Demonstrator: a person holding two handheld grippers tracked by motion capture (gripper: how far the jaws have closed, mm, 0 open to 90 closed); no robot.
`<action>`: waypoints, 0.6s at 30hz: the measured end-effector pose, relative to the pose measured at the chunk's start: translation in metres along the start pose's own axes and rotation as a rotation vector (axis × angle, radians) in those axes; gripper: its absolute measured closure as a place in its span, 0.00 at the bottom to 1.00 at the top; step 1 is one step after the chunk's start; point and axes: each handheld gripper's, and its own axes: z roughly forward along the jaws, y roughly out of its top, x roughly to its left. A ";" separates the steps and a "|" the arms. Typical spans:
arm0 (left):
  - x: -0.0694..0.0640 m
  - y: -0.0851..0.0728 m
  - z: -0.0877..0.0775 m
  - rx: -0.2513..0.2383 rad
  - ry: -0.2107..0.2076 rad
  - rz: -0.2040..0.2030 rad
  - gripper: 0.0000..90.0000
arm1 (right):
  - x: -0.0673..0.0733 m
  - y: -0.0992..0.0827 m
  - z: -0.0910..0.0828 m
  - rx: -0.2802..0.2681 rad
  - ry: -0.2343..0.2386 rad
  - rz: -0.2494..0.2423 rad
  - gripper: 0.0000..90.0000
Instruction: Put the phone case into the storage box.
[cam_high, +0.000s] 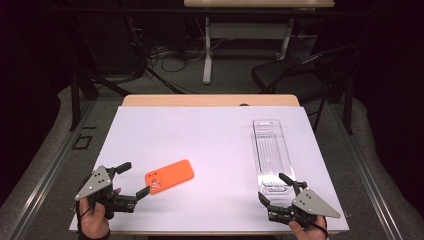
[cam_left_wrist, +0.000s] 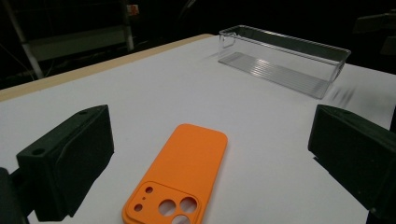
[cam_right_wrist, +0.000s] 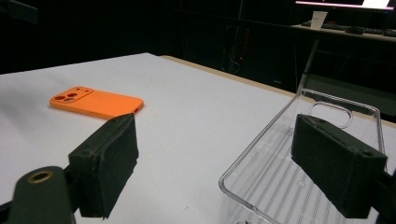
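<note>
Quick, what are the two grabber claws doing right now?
Left gripper: open, holding nothing, flat orange phone case just ahead of its jaws.
Right gripper: open, holding nothing, at the near end of the clear plastic tray.

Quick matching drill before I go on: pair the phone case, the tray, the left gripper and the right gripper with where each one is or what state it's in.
Things:
1. phone case
2. tray
3. left gripper
4. right gripper

Places or states:
A. open, at the tray's near end
B. clear, empty, on the table's right side
C. orange, lying flat with the camera cutouts facing up
D. open, jaws either side of the case's camera end

Pairs: 1-C, 2-B, 3-D, 4-A
</note>
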 end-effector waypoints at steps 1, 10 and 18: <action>0.000 0.000 0.000 0.002 0.001 0.001 0.00 | 0.000 0.000 -0.001 0.001 0.002 -0.004 0.16; -0.002 0.000 0.005 0.045 -0.016 -0.006 0.00 | -0.001 -0.002 -0.003 0.018 0.002 -0.016 0.16; -0.001 0.004 0.005 0.105 -0.005 -0.014 0.00 | -0.001 -0.003 -0.004 0.021 0.004 -0.030 0.16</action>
